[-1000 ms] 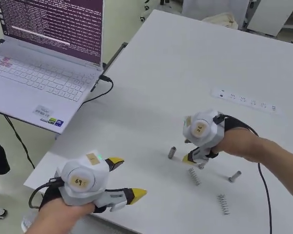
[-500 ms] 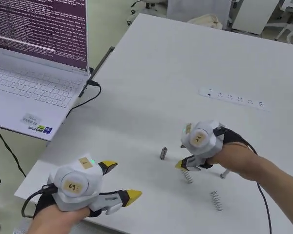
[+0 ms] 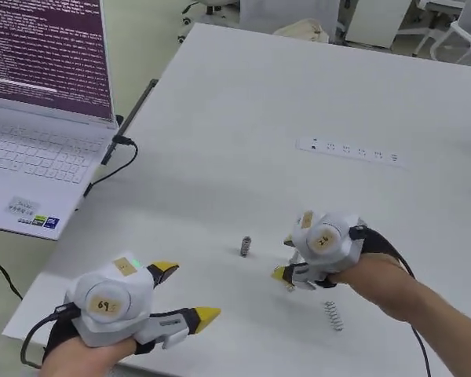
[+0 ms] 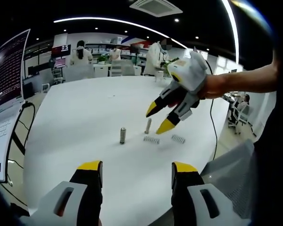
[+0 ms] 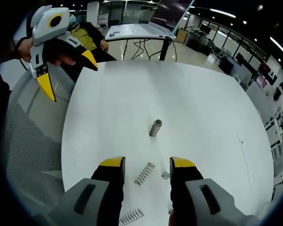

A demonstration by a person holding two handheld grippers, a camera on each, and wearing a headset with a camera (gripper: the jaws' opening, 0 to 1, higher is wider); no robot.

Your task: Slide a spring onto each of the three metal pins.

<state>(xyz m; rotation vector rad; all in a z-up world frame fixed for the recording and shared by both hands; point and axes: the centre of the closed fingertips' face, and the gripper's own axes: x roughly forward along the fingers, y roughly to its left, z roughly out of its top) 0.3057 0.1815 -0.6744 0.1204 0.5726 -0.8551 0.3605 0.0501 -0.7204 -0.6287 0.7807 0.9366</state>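
The right tongs (image 3: pixel 286 277) stood open and empty over a loose spring (image 5: pixel 145 173) and a pin (image 5: pixel 165 175) mid-tabletop (image 3: pixel 243 118). The left tongs (image 3: pixel 187 294) gaped wide, empty, near the front edge. A spring-clad pin (image 3: pixel 246 246) stood between them, with bare surface beyond.

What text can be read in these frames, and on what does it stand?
"69": round sticker on the left tongs.
Label on the right tongs: too blurred to read.
Laptop screen text: too small to read.
Laptop palm-rest stickers: too small to read.
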